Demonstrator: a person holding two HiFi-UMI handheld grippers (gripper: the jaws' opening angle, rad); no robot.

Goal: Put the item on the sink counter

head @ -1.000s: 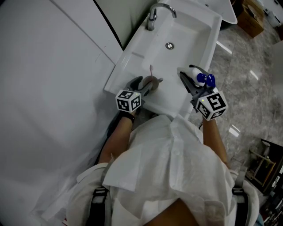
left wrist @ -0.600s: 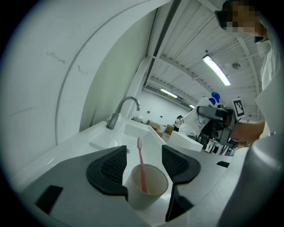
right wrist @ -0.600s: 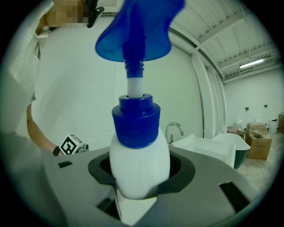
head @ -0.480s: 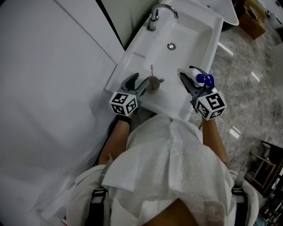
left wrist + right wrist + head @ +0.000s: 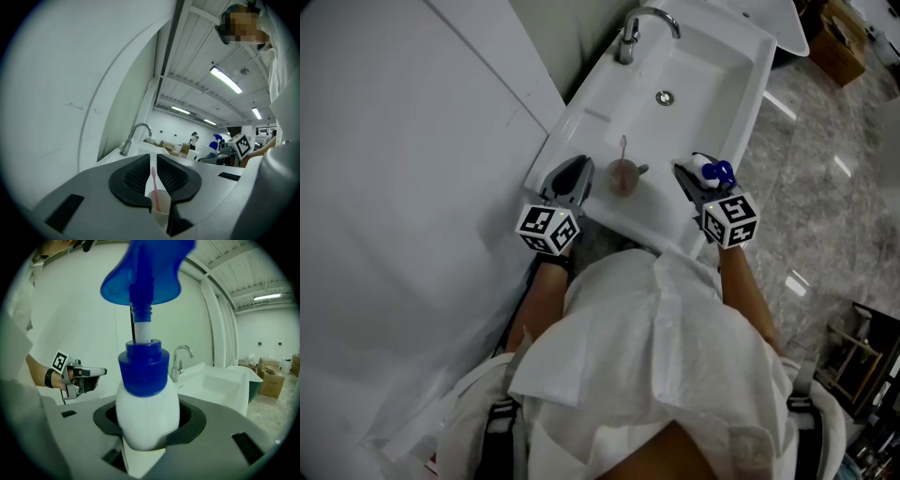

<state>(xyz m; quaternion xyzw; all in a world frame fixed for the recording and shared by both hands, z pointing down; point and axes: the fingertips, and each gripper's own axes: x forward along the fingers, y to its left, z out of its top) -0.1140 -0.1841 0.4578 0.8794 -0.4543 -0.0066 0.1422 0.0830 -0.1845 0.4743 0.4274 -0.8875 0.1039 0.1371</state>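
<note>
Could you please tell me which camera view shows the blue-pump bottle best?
The right gripper view: the bottle fills the frame, clamped in the right claw. The head view shows it small, from above. The left gripper view shows only a distant blue speck.

Wall: plain white panel (image 5: 412, 187) filling the left of the head view.
Floor: glossy grey stone tiles (image 5: 834, 178) on the right, catching glints.
Furniture: cardboard box (image 5: 834, 47), upper right corner.
Light: ceiling strip lamps (image 5: 226, 79) lit, upper right.

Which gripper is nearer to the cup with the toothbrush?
Left. The left gripper, its jaws just closing on nothing, points at the cup close ahead; the right gripper, holding the pump bottle, stands farther off.
</note>
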